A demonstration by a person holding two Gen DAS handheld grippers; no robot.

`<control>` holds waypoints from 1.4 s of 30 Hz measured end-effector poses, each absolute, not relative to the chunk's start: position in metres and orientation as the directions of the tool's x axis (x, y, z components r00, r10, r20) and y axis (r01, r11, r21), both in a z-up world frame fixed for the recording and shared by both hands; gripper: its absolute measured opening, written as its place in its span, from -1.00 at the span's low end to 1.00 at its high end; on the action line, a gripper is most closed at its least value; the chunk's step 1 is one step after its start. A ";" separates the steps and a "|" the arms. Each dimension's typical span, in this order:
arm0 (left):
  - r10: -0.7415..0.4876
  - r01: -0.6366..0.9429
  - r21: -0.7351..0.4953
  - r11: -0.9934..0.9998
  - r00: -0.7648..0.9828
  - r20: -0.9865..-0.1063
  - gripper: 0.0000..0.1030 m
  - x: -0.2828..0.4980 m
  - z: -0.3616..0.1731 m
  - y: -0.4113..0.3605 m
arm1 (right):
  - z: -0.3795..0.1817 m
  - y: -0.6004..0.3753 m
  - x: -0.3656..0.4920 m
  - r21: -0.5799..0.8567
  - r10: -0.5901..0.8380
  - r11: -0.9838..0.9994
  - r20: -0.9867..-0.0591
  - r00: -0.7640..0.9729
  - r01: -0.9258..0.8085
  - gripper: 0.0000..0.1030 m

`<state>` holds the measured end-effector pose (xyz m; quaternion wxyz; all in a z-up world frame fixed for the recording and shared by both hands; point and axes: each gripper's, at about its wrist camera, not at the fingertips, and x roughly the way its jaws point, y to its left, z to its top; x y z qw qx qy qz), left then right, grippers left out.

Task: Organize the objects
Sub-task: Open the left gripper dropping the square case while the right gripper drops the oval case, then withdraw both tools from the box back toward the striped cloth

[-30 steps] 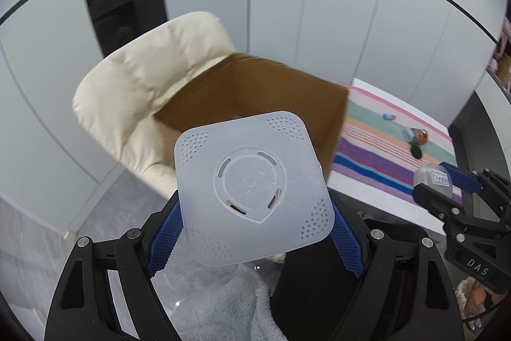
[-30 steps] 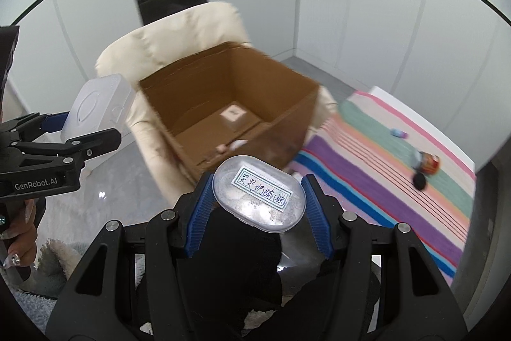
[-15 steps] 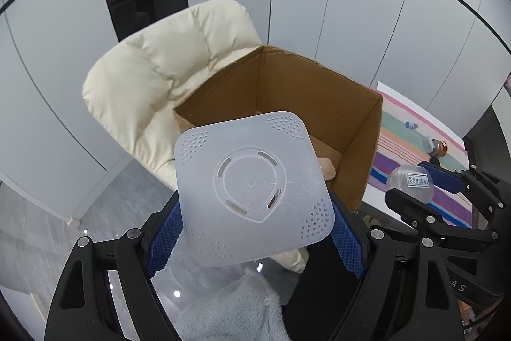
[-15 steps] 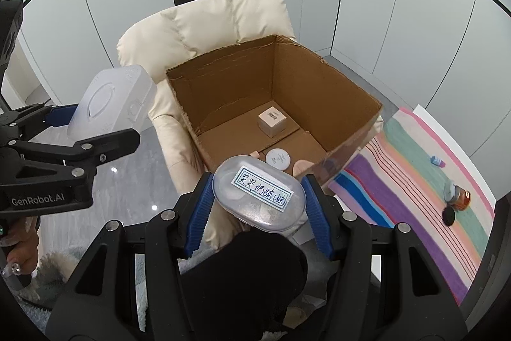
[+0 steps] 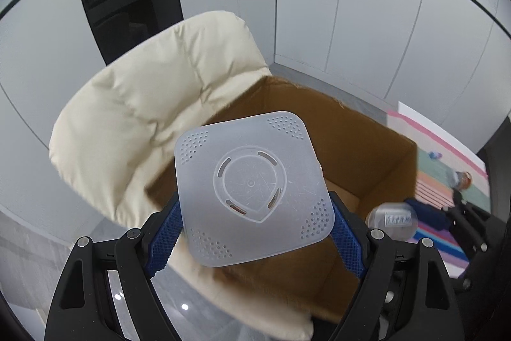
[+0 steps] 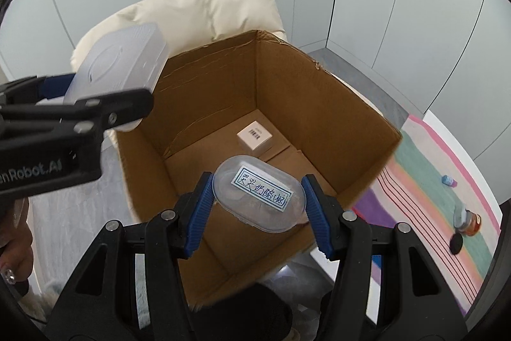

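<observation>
My left gripper point(image 5: 254, 232) is shut on a frosted white square container point(image 5: 252, 190) with a perforated lid, held over the near left rim of an open cardboard box point(image 5: 377, 155). From the right wrist, that square container point(image 6: 121, 66) hangs at the left wall of the cardboard box point(image 6: 335, 123). My right gripper point(image 6: 257, 213) is shut on a clear oval tub point(image 6: 260, 192) with a blue-lettered label, above the box's near inside. The oval tub point(image 5: 394, 218) and right gripper also show in the left wrist view. A small white carton point(image 6: 255, 136) lies on the box floor.
The box rests on a cream padded armchair point(image 6: 198, 8). A striped mat point(image 6: 447, 197) lies on the floor to the right, with a jar point(image 6: 468, 219), a black lid point(image 6: 456, 242) and a small blue item point(image 6: 448, 180). A hand point(image 6: 12, 248) holds the left tool.
Both grippers have moved toward the box and lower, each keeping its container. The box now fills more of both views and its floor shows in the right wrist view.
</observation>
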<state>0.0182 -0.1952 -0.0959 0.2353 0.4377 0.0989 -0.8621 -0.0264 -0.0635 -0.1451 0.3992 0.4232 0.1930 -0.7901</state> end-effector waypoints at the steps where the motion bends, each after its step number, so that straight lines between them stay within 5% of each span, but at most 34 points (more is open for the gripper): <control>1: -0.323 0.491 0.041 -0.870 -0.507 -0.799 0.66 0.010 -0.098 -0.197 | -0.148 -0.068 -0.032 0.034 -0.466 -0.608 -0.824 -0.321 0.793 0.13; 5: -0.284 0.473 0.002 -0.881 -0.525 -0.802 0.66 -0.002 -0.107 -0.206 | -0.160 -0.084 -0.047 0.020 -0.449 -0.607 -0.833 -0.322 0.795 0.27; 6: -0.285 0.477 0.007 -0.879 -0.514 -0.809 0.70 -0.003 -0.111 -0.208 | -0.162 -0.087 -0.050 0.008 -0.442 -0.607 -0.835 -0.329 0.794 0.47; 7: -0.286 0.479 0.013 -0.878 -0.504 -0.815 0.75 -0.004 -0.114 -0.211 | -0.163 -0.088 -0.052 -0.003 -0.433 -0.615 -0.834 -0.342 0.788 0.99; 9: -0.283 0.481 0.016 -0.876 -0.488 -0.826 0.86 -0.005 -0.118 -0.214 | -0.164 -0.088 -0.055 -0.014 -0.433 -0.635 -0.822 -0.370 0.773 1.00; 22: -0.254 0.471 -0.010 -0.882 -0.494 -0.832 0.86 -0.002 -0.121 -0.211 | -0.169 -0.070 -0.067 0.069 -0.460 -0.662 -0.824 -0.332 0.746 1.00; 42: -0.169 0.321 -0.020 -0.947 -0.548 -0.819 0.86 -0.021 -0.114 -0.140 | -0.140 0.023 -0.068 0.010 -0.367 -0.791 -0.807 -0.462 0.611 1.00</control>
